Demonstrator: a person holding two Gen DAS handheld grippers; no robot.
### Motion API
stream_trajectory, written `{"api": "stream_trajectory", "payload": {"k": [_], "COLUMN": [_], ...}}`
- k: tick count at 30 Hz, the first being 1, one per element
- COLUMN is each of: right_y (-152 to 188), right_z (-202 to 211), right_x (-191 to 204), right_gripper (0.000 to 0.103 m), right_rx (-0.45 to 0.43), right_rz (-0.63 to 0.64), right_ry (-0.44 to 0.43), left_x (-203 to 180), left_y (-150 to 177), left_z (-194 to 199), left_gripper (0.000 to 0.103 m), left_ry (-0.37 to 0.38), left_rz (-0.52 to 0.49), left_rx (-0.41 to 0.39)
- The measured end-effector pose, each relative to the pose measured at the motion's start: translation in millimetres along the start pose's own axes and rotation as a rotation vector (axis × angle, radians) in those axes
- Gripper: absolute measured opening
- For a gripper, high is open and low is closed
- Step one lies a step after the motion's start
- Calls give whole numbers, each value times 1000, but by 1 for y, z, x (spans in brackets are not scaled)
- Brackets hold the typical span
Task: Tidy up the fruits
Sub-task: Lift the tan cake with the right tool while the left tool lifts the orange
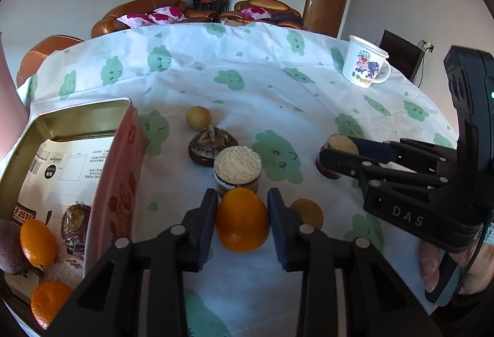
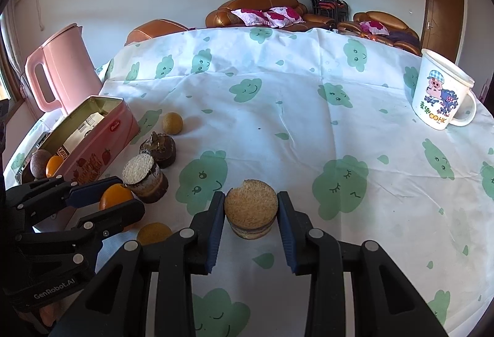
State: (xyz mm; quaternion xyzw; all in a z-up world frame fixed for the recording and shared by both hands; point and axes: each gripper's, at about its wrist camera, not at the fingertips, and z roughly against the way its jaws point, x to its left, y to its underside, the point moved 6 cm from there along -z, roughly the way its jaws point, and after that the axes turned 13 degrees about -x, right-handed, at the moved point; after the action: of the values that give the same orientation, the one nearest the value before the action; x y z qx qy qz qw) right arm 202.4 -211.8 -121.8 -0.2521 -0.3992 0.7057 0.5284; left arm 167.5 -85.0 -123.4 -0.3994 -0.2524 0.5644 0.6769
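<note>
My left gripper (image 1: 242,219) stands around an orange (image 1: 241,219) on the tablecloth, its pads touching or nearly touching both sides. It also shows in the right wrist view (image 2: 105,201). My right gripper (image 2: 250,210) stands around a round layered cake (image 2: 250,212), pads close to its sides. In the left wrist view this gripper (image 1: 335,156) is at the right. A pink tin (image 1: 114,182) at the left holds two oranges (image 1: 37,242), a brown fruit (image 1: 9,247) and a dark fruit (image 1: 75,222).
On the cloth lie a second layered cake (image 1: 237,171), a dark brown fruit (image 1: 211,147), two small yellow-brown fruits (image 1: 198,117) (image 1: 308,212). A white cartoon mug (image 2: 441,93) stands at the far right, a pink kettle (image 2: 61,68) behind the tin.
</note>
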Motion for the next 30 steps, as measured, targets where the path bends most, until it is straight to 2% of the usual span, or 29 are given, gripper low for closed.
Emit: {"api": "stream_trajectory", "payload": {"k": [8, 20, 30], "right_y": [-5, -11, -15], "right_z": [11, 27, 38], "right_x": [4, 13, 16], "right_gripper": [35, 35, 35], "right_rx": [-59, -143, -203], "right_rz": [1, 30, 42], "right_ry": [-36, -90, -112], "left_x": [9, 7, 8], "left_y": [-5, -14, -17], "left_z": [8, 27, 34], "left_gripper": [32, 32, 32], "left_ry": [-3, -30, -50], "left_rz": [48, 20, 9], "left_rx": [-47, -158, -205]}}
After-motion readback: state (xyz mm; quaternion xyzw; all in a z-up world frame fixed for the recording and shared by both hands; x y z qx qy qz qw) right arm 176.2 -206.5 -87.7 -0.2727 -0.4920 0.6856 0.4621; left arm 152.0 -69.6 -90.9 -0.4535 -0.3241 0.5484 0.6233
